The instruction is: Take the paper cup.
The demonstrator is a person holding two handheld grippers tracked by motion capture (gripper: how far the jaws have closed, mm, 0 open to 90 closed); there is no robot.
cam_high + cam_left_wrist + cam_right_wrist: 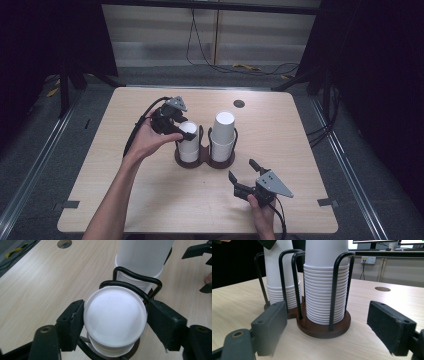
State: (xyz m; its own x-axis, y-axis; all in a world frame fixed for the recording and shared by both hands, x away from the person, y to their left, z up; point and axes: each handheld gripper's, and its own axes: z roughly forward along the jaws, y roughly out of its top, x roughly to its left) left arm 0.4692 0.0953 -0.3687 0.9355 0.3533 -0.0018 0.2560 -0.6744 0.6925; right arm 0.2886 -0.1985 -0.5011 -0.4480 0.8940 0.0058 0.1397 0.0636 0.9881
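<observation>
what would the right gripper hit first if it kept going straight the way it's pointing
Most likely the taller cup stack in the wire holder: in the right gripper view it stands dead ahead between the open jaws of the right gripper, with bare table before it. The holder's wooden base would probably be touched first.

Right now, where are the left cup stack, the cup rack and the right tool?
left cup stack (115, 315), left gripper view, top cup's flat bottom
cup rack (324, 330), right gripper view, wooden base
right tool (244, 175), high view, between jaws
</observation>
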